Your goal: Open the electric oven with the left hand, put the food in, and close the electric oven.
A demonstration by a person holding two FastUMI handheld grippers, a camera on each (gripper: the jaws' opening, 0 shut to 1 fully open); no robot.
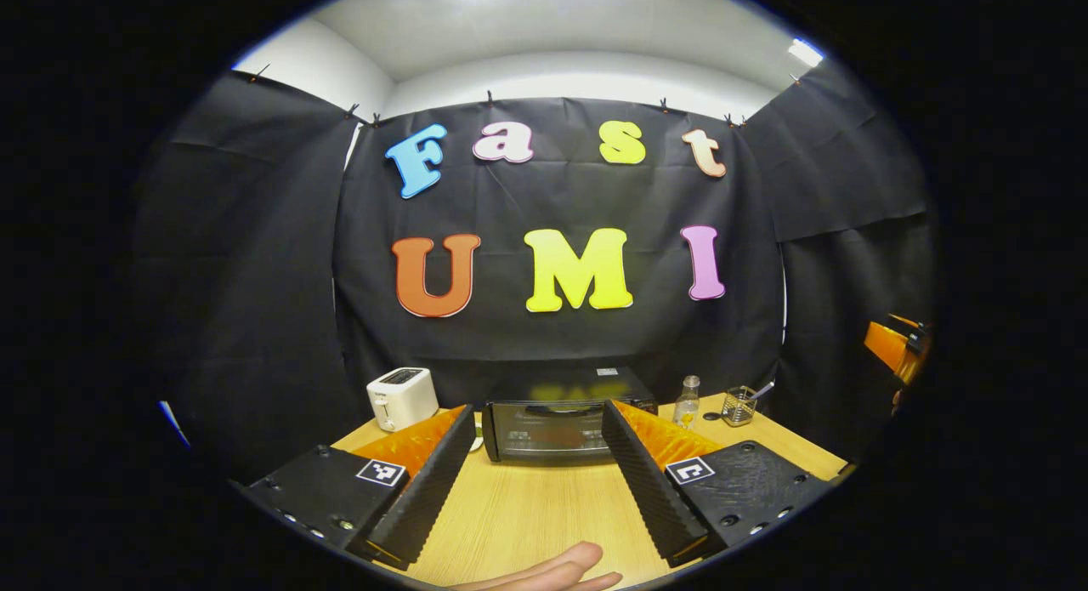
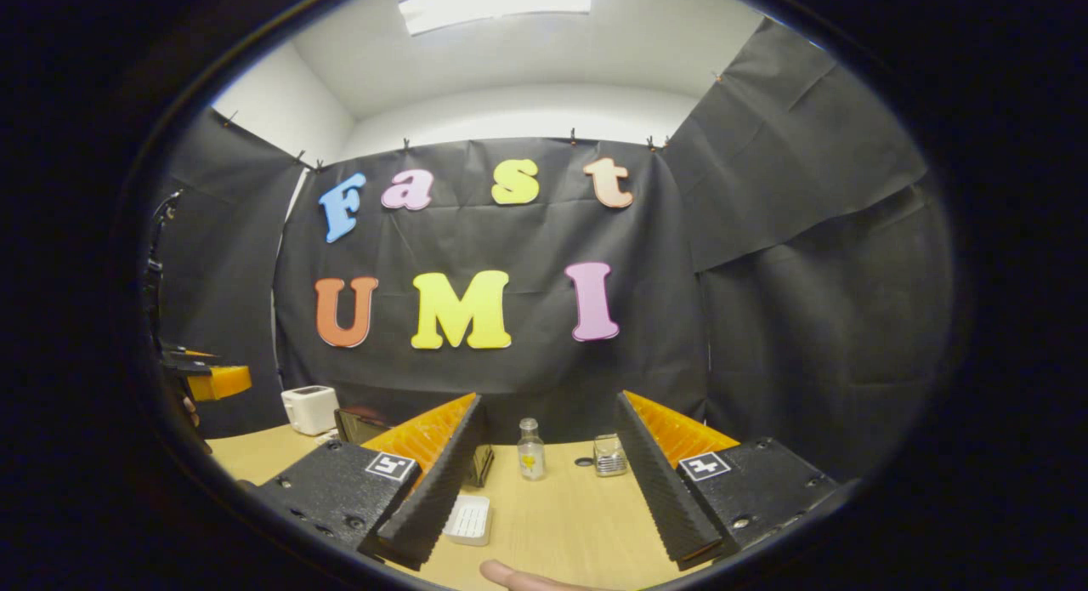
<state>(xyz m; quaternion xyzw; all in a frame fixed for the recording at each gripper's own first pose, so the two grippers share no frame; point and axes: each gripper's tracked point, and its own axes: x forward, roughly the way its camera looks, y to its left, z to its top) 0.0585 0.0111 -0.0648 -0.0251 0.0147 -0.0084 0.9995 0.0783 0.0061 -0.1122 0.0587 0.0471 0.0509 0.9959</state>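
There is one oven (image 1: 561,421), one toaster (image 1: 402,397), one bottle (image 1: 687,401) and one cup (image 1: 739,406) with things in it on one table (image 1: 535,514). There is one white tray (image 2: 468,519) too. There are two grippers, the left gripper (image 1: 537,480) and the right gripper (image 2: 544,480), each with two fingers.

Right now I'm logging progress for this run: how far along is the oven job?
Nothing looks done yet. The electric oven stands on the table with its door shut, between the toaster and the bottle. In hand: the left gripper is open and lined up with the oven, apart from it. The right gripper is open, holding nothing; a white tray lies near it. Left: opening, loading, closing.
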